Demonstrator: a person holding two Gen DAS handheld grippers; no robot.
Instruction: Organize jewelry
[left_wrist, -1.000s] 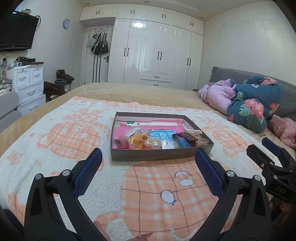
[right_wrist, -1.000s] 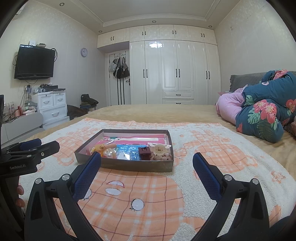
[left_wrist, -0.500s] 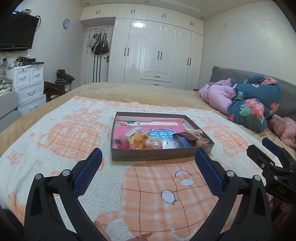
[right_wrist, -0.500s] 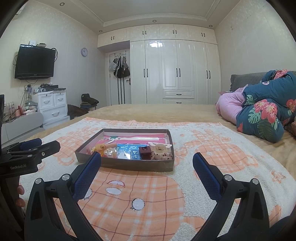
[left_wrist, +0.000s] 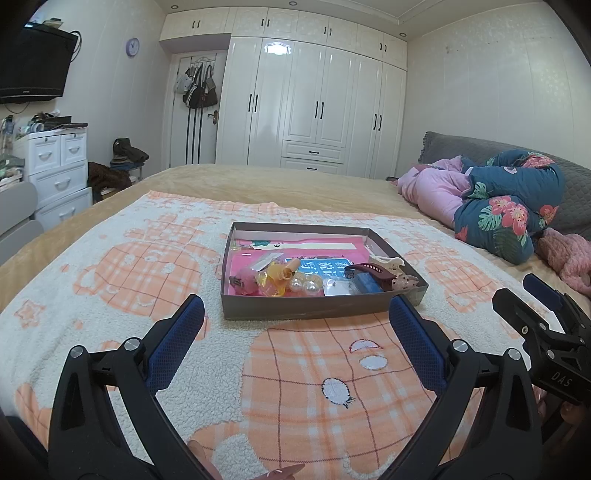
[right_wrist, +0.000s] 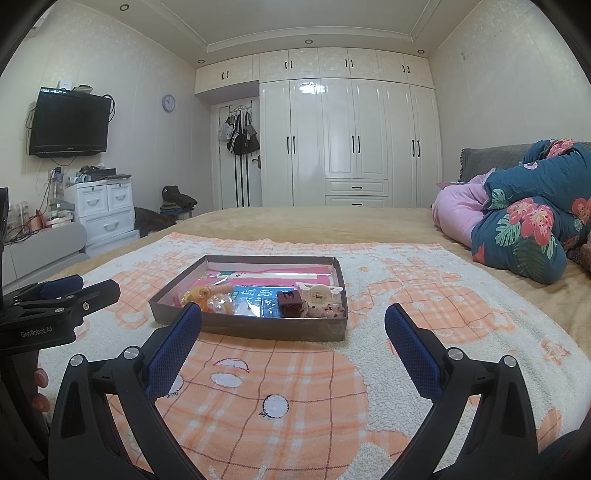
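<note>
A shallow grey cardboard tray (left_wrist: 317, 312) sits on the blanket ahead of both grippers; it also shows in the right wrist view (right_wrist: 258, 328). Inside lie a pink hair clip (left_wrist: 242, 282), orange pieces (left_wrist: 279, 275), pearl beads (left_wrist: 304, 284), a dark red claw clip (left_wrist: 373, 273), a white claw clip (right_wrist: 317, 291) and a blue card (left_wrist: 321, 267). My left gripper (left_wrist: 295, 343) is open and empty, short of the tray's near wall. My right gripper (right_wrist: 293, 343) is open and empty, near the tray's front edge.
The tray rests on a white and orange plaid blanket (left_wrist: 295, 369) over a tan bed. Folded floral and pink quilts (left_wrist: 498, 199) lie at the right. White drawers (left_wrist: 55, 166) stand at the left, wardrobes (right_wrist: 351, 147) behind.
</note>
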